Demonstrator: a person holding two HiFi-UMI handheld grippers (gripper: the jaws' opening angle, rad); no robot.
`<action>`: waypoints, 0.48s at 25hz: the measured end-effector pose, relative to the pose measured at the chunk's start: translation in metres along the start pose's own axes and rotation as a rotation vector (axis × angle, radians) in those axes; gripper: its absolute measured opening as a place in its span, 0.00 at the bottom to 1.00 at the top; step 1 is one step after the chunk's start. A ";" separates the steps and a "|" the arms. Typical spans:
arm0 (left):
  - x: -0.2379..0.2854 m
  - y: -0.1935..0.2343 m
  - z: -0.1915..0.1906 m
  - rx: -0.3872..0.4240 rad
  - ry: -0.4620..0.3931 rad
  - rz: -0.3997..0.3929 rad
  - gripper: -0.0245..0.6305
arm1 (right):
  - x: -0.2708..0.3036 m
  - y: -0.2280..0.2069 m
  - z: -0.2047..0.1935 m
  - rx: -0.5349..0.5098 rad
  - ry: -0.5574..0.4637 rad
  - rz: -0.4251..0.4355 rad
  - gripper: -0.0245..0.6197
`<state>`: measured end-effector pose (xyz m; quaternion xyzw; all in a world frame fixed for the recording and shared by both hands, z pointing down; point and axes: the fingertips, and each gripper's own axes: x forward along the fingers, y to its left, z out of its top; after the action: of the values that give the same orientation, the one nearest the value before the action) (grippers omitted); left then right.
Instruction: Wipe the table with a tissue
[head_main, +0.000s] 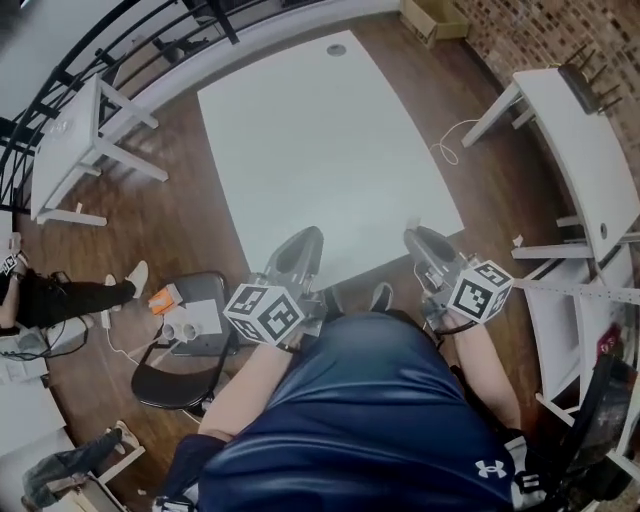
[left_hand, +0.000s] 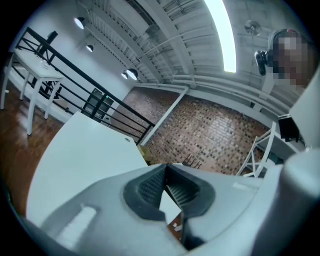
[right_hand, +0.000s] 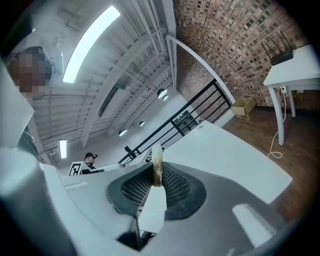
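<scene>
The white table lies ahead of me, its top bare in the head view. Both grippers hover at its near edge, tilted upward. My right gripper is shut on a thin white tissue with a brownish stain; it stands up between the pads and hangs below them. My left gripper is shut, its ribbed pads meeting at the tips with nothing between them. The table shows behind the left jaws, and the table also lies beyond the right jaws.
A second white table stands at the left and a third at the right. A black chair sits at my left, a cable lies on the wooden floor, and a cardboard box is far back. A person's legs show at left.
</scene>
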<state>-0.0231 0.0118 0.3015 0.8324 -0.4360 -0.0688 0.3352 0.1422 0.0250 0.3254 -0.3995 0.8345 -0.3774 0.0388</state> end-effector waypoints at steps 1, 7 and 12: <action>0.001 -0.002 0.000 0.001 -0.003 -0.004 0.05 | -0.002 0.003 0.005 -0.003 -0.016 0.001 0.13; 0.002 -0.011 0.002 0.011 -0.033 -0.012 0.05 | -0.012 0.019 0.033 -0.080 -0.084 0.004 0.13; -0.003 -0.008 0.007 0.007 -0.048 0.000 0.05 | -0.017 0.020 0.050 -0.156 -0.148 -0.048 0.13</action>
<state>-0.0222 0.0144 0.2908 0.8316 -0.4442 -0.0873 0.3218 0.1590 0.0149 0.2721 -0.4480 0.8464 -0.2815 0.0602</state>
